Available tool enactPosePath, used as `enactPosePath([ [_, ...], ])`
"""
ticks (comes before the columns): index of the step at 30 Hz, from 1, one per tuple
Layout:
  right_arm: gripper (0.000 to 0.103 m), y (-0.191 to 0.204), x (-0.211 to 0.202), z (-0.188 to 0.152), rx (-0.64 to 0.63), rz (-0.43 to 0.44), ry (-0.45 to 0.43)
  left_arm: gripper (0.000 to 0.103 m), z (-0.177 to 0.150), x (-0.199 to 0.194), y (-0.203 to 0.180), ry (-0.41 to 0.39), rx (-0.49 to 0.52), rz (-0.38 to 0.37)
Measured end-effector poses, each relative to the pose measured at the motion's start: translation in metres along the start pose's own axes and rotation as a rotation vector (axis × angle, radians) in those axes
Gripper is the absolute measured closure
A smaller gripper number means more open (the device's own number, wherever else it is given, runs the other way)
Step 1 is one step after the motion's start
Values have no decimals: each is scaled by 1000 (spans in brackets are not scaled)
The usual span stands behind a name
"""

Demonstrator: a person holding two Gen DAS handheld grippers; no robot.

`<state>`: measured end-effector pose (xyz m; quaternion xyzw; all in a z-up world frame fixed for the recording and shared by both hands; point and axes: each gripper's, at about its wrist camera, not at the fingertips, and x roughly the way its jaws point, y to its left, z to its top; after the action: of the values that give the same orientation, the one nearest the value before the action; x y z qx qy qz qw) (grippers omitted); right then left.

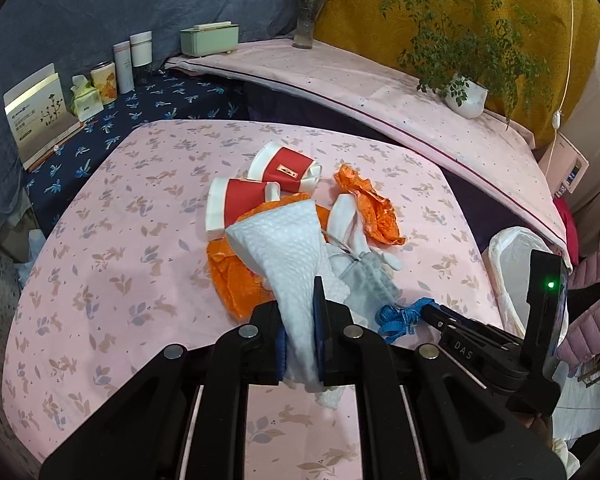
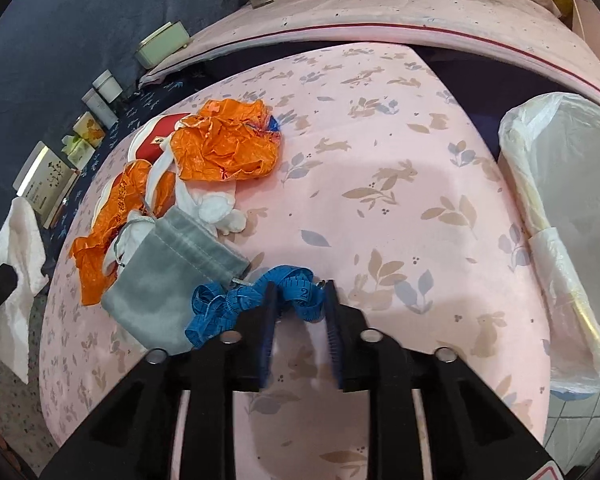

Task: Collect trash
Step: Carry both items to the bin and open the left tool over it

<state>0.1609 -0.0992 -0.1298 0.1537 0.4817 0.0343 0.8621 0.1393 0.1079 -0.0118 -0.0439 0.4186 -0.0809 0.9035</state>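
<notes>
Flower vase [image 1: 308, 20], potted plant [image 1: 466, 96], mint box [image 1: 209, 38], canisters [image 1: 134, 58], pink floral cloth [image 1: 112, 240]

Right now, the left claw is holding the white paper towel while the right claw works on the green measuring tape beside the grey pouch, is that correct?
Nearly: the measuring tape is blue, not green, as the right wrist view shows. The left claw does hold the white paper towel, and the tape lies beside the grey pouch at the right claw.

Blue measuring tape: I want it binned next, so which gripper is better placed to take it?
Right. The right gripper already has its fingertips at the blue measuring tape, and the lined trash bin is on its side. The left gripper is shut on the white paper towel.
</notes>
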Motion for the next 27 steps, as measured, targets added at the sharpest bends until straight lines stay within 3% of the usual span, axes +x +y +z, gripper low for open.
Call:
enactPosePath([
  [5, 92, 1, -28, 5, -11, -12, -76, 93, 5, 3, -18, -2, 32, -20],
  [11, 92, -17, -83, 20, 15, -70, -196, 93, 18, 7, -65, -7, 97, -102],
  [18, 92, -76, -140, 29, 107, -204, -296, 93, 21, 17, -144, 5, 211, -216],
  [27, 92, -168, -176, 20, 267, -314, -338, 93, 14, 31, -244, 44, 351, -338],
])
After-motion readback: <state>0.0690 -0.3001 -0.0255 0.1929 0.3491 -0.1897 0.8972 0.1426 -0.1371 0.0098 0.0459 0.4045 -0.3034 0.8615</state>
